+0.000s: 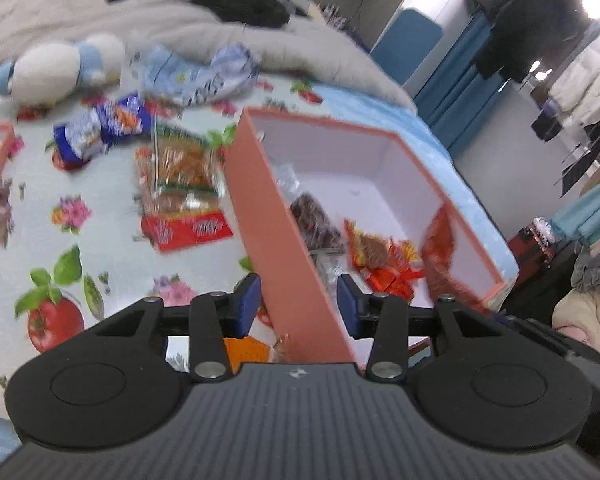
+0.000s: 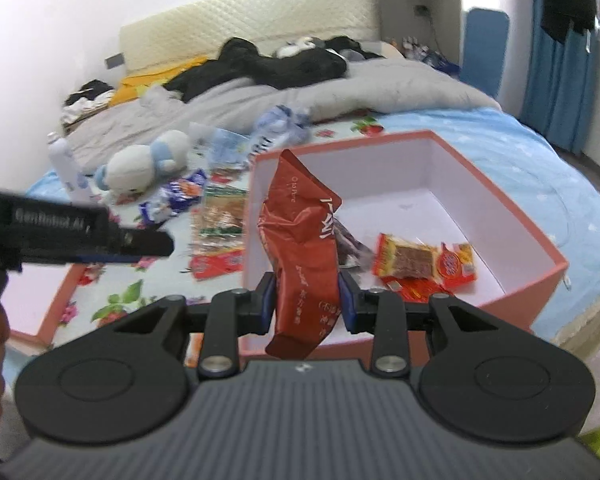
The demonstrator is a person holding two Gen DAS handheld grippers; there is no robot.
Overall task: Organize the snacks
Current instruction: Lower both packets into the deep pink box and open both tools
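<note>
Spread over your fruit-print bedsheet (image 1: 112, 248) at frame left, several snack packets (image 1: 180, 184) wait unsorted, a few lie inside the pink box (image 2: 548, 264), your right gripper (image 2: 307, 300) clamps a red pouch (image 2: 300, 248) over it, your left gripper (image 1: 298, 304) gapes empty.

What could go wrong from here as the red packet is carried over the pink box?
The right claw pinches the red packet near its lower end, so the tall part may flop or slip. The open left claw straddles the pink box wall and could snag or shove it.
</note>
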